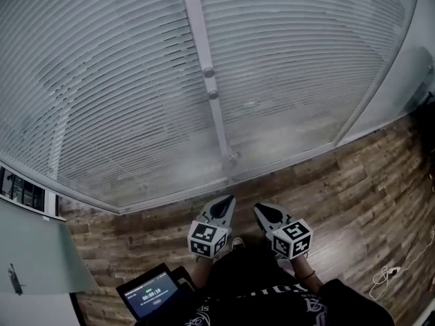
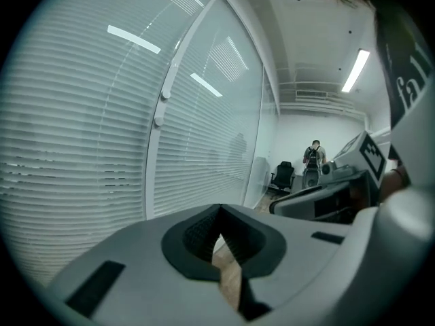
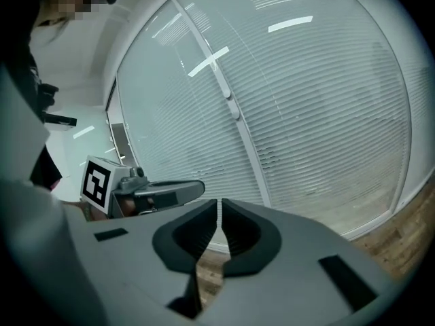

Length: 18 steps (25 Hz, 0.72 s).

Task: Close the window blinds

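Blinds (image 1: 109, 80) end at bottom frame (image 1: 285, 160); wood floor (image 1: 360, 182) alongside.

Counted in view are two blinds (image 1: 102, 80), one window post (image 1: 197, 32), two knobs (image 1: 209, 72), two grippers, left gripper (image 1: 226, 200) and right gripper (image 1: 259, 209), one screen (image 1: 151, 294), one cable (image 1: 387, 274), one chair (image 2: 281, 175) and one distant person (image 2: 313, 156).

We record the window blinds (image 1: 102, 80) as pale grey-white, ruled throughout in fine horizontal slats, with a plain white frame post (image 1: 199, 39) between the panels. We note the floor (image 1: 367, 182) as brown wood-grain planks of mixed light and dark tone. The left gripper (image 1: 227, 200) and right gripper (image 1: 261, 209) are light grey with black jaw linings; each carries a white cube printed with black square markers. The screen (image 1: 151, 294) shows dark blue in a black surround. The cable (image 1: 389, 272) is white.
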Each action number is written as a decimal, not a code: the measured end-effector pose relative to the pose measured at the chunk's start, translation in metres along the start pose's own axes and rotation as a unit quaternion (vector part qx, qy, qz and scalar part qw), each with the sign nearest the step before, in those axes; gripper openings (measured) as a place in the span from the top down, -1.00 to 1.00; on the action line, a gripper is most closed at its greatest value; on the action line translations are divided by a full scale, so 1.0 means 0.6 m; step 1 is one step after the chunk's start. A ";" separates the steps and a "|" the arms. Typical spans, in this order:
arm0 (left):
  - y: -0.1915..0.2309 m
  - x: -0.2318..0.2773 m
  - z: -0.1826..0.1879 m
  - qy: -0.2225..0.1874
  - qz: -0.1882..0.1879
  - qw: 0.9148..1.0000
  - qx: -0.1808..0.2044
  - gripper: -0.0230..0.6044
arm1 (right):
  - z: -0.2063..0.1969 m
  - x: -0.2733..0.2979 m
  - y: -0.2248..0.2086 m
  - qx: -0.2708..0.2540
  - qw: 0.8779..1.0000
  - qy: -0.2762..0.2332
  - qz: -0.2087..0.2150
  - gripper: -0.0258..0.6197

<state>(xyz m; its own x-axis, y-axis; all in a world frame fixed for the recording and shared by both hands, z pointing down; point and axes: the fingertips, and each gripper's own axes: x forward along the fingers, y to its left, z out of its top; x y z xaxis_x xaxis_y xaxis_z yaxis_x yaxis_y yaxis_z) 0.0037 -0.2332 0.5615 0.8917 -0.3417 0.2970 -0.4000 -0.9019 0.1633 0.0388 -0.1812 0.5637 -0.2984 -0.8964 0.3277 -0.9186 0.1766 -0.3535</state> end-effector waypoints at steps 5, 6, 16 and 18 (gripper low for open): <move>-0.065 -0.025 -0.017 0.000 -0.015 1.000 0.000 0.91 | -0.012 -0.061 0.002 0.002 1.000 -0.021 -0.018 0.82; -0.081 -0.033 -0.018 -0.001 -0.015 1.000 0.003 0.91 | -0.012 -0.077 0.006 0.004 0.999 -0.027 -0.019 0.82; -0.291 -0.149 -0.054 -0.030 0.017 0.999 -0.017 0.91 | -0.106 -0.307 0.070 -0.013 0.999 -0.028 -0.007 0.82; -0.346 -0.184 -0.084 -0.025 0.023 0.999 -0.029 0.91 | -0.147 -0.362 0.092 -0.013 1.000 -0.018 -0.001 0.82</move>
<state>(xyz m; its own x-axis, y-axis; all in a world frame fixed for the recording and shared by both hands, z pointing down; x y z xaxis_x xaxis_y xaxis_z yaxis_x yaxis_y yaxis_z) -0.0223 0.0050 0.5422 0.8813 -0.3962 0.2577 -0.4506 -0.8688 0.2051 0.0302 0.0588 0.5502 -0.2873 -0.9105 0.2973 -0.9257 0.1842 -0.3305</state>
